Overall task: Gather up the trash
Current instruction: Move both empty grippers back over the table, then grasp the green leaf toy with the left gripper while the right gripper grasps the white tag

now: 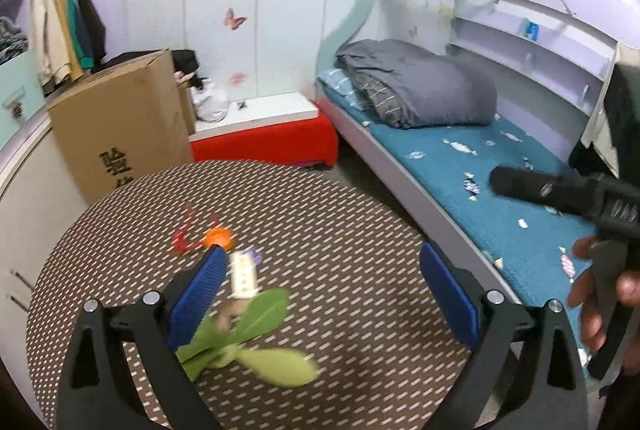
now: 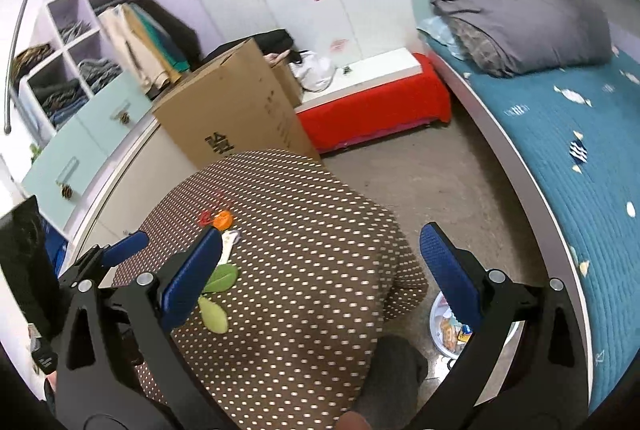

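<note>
A round table with a brown dotted cloth (image 1: 340, 230) holds trash: green vegetable leaves (image 1: 256, 346), a white and purple wrapper (image 1: 243, 272), an orange peel piece (image 1: 218, 238) and a red scrap (image 1: 182, 242). My left gripper (image 1: 324, 270) is open above the table, its left finger beside the wrapper. My right gripper (image 2: 320, 250) is open and higher, over the same table (image 2: 300, 250); leaves (image 2: 218, 294), peel (image 2: 222, 218) and wrapper (image 2: 230, 242) lie by its left finger. The left gripper (image 2: 124, 248) shows at the left there.
A white bin with trash (image 2: 450, 334) stands on the floor right of the table. A cardboard box (image 1: 124, 125), a red bench (image 1: 272, 141) and a bed with a blue cover (image 1: 500, 189) surround the table. Cabinets stand at the left.
</note>
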`<state>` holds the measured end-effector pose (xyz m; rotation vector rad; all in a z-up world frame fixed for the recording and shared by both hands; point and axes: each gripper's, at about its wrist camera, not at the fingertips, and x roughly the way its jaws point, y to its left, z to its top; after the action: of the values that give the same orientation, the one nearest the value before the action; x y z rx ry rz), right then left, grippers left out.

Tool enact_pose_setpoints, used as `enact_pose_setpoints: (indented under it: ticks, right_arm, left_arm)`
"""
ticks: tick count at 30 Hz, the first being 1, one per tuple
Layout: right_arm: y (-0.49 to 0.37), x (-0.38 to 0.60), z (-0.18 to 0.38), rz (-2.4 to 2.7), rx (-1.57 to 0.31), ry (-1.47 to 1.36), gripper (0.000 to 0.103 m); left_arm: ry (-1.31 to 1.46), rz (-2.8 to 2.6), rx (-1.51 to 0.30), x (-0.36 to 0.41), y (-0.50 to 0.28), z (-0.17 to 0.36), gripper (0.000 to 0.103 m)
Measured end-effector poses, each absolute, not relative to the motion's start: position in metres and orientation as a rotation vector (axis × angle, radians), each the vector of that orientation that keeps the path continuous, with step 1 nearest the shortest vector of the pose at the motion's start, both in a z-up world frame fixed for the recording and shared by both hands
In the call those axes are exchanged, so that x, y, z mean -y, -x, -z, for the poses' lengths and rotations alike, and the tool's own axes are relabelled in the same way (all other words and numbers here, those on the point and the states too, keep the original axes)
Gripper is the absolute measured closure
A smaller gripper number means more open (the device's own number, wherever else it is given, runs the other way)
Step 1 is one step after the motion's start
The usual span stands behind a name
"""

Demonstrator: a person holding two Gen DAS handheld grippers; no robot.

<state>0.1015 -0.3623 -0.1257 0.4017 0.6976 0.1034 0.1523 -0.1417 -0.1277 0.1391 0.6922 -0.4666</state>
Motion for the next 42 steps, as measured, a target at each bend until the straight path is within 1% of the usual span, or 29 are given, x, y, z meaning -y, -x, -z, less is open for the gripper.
enact_pose_setpoints:
  ticks: [9,16,17,18,19,20,21,22,23,24,25,26,31,32,33,36,40,42]
  right_arm:
    - [-0.114,0.322,0.134,-0.159,-0.742,-0.344,0.006]
    - [-0.121,0.303,0.145,-0.177,-0.779,-0.311,0.006]
    - [-0.122,0.301,0.146,-0.179,-0.782,-0.304,0.006]
    - [-0.123,0.298,0.147,-0.181,-0.787,-0.297,0.006]
    - [-0.124,0.296,0.148,-0.184,-0.791,-0.29,0.006]
    - [-0.125,0.295,0.149,-0.187,-0.795,-0.285,0.006]
    - [-0.127,0.293,0.15,-0.189,-0.801,-0.28,0.006]
    - [-0.13,0.289,0.153,-0.191,-0.808,-0.275,0.006]
    - [-0.134,0.285,0.155,-0.196,-0.815,-0.27,0.006]
    - [-0.136,0.282,0.157,-0.2,-0.82,-0.266,0.006]
    - [-0.142,0.277,0.16,-0.208,-0.83,-0.259,0.006]
    - [-0.145,0.272,0.163,-0.215,-0.836,-0.254,0.006]
    - [-0.179,0.235,0.188,-0.24,-0.888,-0.178,0.008]
    - [-0.186,0.229,0.194,-0.249,-0.898,-0.169,0.015]
    - [-0.189,0.222,0.197,-0.253,-0.903,-0.158,0.026]
    - [-0.207,0.199,0.212,-0.265,-0.928,-0.094,0.041]
    - [-0.222,0.177,0.225,-0.251,-0.92,-0.029,0.053]
    - [-0.224,0.167,0.226,-0.232,-0.9,0.03,0.075]
  left_arm:
    - [-0.156,0.365,-0.79,0.069,-0.16,0.175,0.008]
    - [-0.176,0.349,-0.876,0.058,-0.176,0.207,0.008]
    - [-0.17,0.352,-0.881,0.058,-0.179,0.21,0.011]
    - [-0.163,0.363,-0.89,0.058,-0.181,0.212,0.017]
    - [-0.159,0.375,-0.903,0.058,-0.184,0.214,0.033]
    - [-0.159,0.381,-0.919,0.059,-0.186,0.217,0.041]
    - [-0.176,0.371,-0.913,0.06,-0.187,0.218,0.043]
    - [-0.183,0.375,-0.907,0.06,-0.186,0.218,0.051]
    - [-0.184,0.381,-0.9,0.059,-0.185,0.218,0.062]
    - [-0.177,0.379,-0.897,0.056,-0.184,0.217,0.069]
    - [-0.153,0.378,-0.894,0.05,-0.185,0.215,0.081]
    - [-0.126,0.385,-0.897,0.044,-0.185,0.214,0.088]
    - [-0.042,0.347,-0.872,0.015,-0.182,0.206,0.089]
    - [-0.027,0.335,-0.862,0.007,-0.18,0.204,0.089]
    - [-0.021,0.325,-0.856,0.004,-0.179,0.201,0.089]
    - [0.026,0.292,-0.838,-0.015,-0.177,0.194,0.089]
    - [0.069,0.263,-0.822,-0.034,-0.173,0.188,0.089]
    - [0.08,0.248,-0.816,-0.041,-0.171,0.186,0.089]
